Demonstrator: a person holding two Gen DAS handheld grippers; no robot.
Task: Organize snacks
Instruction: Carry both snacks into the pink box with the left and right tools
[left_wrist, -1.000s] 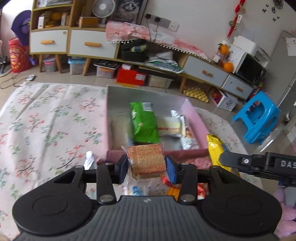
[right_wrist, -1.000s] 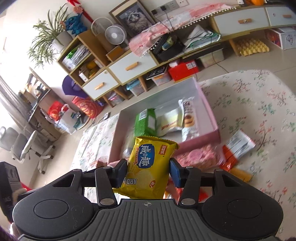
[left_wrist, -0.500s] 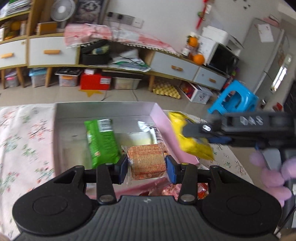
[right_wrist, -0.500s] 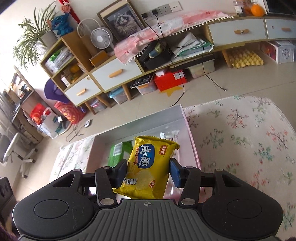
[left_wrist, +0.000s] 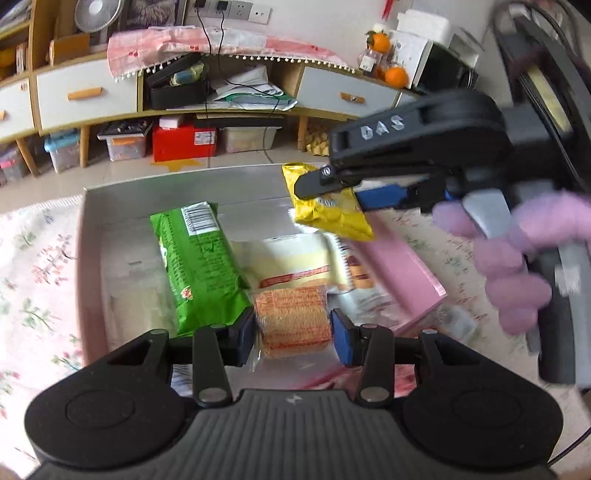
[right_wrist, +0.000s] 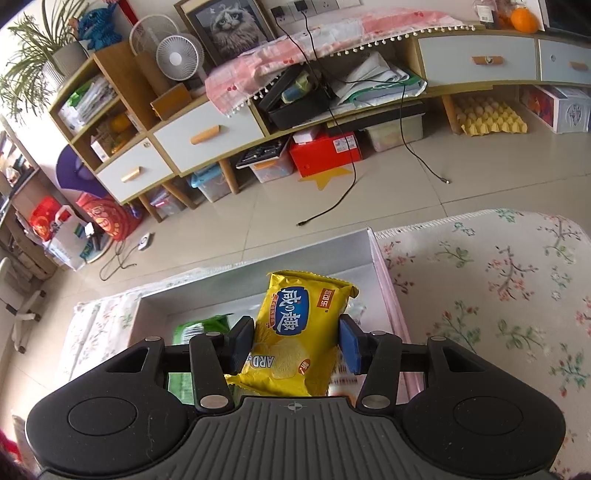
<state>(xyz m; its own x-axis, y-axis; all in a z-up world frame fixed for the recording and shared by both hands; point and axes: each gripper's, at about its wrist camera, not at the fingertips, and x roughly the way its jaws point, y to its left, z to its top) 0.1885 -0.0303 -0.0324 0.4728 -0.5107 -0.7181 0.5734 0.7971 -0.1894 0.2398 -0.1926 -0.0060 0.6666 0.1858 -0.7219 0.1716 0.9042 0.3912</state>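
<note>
My left gripper (left_wrist: 292, 332) is shut on an orange cracker pack (left_wrist: 291, 319) and holds it over the near part of the pink box (left_wrist: 402, 273). Inside the box lie a green snack pack (left_wrist: 199, 258), a pale yellow pack (left_wrist: 291, 258) and a silver-edged pack (left_wrist: 354, 269). My right gripper (right_wrist: 295, 345) is shut on a yellow chip bag (right_wrist: 299, 332) and holds it above the box's far right part; it shows in the left wrist view (left_wrist: 328, 206) too. The box's white inner wall (right_wrist: 258, 280) lies below the bag.
The box sits on a floral cloth (right_wrist: 498, 295). More snack packs (left_wrist: 373, 380) lie in front of the box, partly hidden by my left gripper. A low cabinet with drawers (right_wrist: 476, 62) and storage bins stands behind on a tiled floor.
Both grippers have moved forward over the box with their packs. The right gripper with the yellow bag has come in from the right, above the box's far right side.
</note>
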